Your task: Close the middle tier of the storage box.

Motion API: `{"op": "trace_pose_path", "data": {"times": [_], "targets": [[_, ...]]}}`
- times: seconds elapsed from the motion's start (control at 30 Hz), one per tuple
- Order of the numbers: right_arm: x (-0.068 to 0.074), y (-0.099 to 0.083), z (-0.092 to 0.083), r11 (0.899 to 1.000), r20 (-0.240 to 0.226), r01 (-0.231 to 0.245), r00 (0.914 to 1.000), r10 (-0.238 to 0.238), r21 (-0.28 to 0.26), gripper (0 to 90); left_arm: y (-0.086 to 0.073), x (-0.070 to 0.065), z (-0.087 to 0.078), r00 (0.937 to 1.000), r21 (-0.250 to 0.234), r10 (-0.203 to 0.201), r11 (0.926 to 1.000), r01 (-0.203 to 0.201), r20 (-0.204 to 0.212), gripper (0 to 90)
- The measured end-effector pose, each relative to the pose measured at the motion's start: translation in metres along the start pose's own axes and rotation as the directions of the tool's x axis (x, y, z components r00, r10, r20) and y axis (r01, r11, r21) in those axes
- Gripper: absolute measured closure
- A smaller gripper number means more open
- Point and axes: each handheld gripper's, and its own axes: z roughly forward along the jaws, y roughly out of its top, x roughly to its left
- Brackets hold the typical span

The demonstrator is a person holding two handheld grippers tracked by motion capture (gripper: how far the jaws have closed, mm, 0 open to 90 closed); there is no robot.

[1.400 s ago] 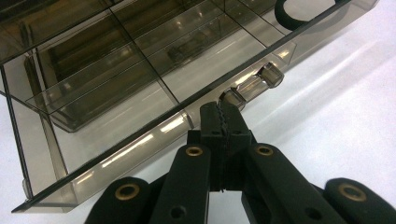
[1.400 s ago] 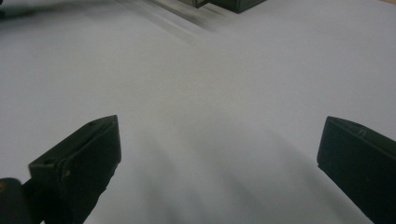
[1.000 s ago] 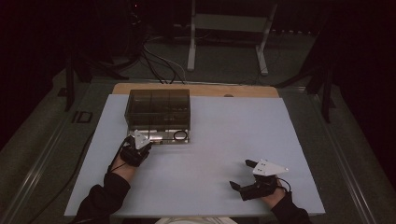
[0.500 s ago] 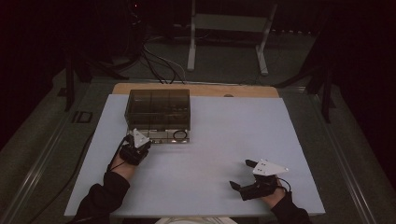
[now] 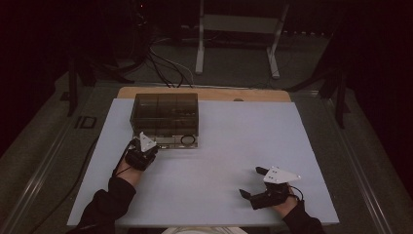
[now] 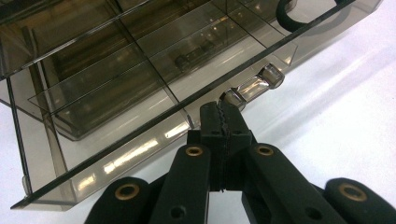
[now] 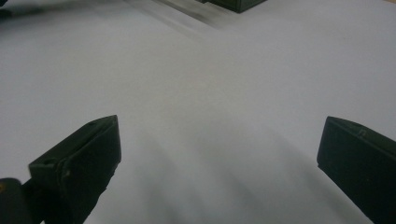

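A smoky clear plastic compartment box [image 5: 165, 114] stands on the white table top [image 5: 219, 161], left of centre. My left gripper [image 5: 156, 145] is at the box's front edge, its jaws shut. In the left gripper view its tips [image 6: 223, 112] meet just at the left end of the box's clear front latch tab [image 6: 254, 84], under the lid's rim; whether they pinch any of it I cannot tell. A black ring [image 6: 289, 14] lies in a front compartment. My right gripper [image 5: 251, 182] rests low at the table's front right, open, with bare table between its jaws [image 7: 219, 140].
A wooden strip [image 5: 204, 93] edges the table's far side. Beyond it, cables [image 5: 160, 63] and a metal stand [image 5: 234, 44] are on the dark floor. A corner of the box [image 7: 233, 3] shows at the top of the right gripper view.
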Motion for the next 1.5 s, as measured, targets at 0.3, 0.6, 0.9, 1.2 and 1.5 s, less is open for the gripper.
{"op": "trace_pose_path", "data": {"times": [0.3, 0.6, 0.9, 1.2, 1.5], "targets": [[0.0, 0.0, 0.0, 1.0, 0.0, 0.002, 1.0, -0.002, 0.002, 0.0, 0.003, 0.001, 0.001, 1.0, 0.007, 0.007, 0.9999, -0.007, -0.002, 90.0], [0.0, 0.0, 0.0, 1.0, 0.0, 0.0, 1.0, 0.0, 0.0, 0.0, 0.008, 0.004, 0.004, 1.0, 0.013, 0.001, 0.9999, -0.001, 0.003, 90.0], [0.0, 0.0, 0.0, 1.0, -0.001, 0.0, 1.0, 0.0, 0.001, 0.0, 0.011, 0.005, 0.004, 1.0, 0.01, -0.004, 0.9999, 0.004, 0.005, 90.0], [0.0, 0.0, 0.0, 1.0, 0.0, -0.002, 1.0, 0.002, 0.001, 0.0, 0.015, 0.006, 0.006, 1.0, 0.013, -0.001, 0.9999, 0.001, 0.005, 90.0], [0.0, 0.0, -0.001, 1.0, 0.0, -0.002, 1.0, 0.002, 0.0, 0.0, 0.02, 0.007, 0.01, 1.0, 0.018, 0.0, 0.9998, 0.0, 0.006, 90.0]]}}
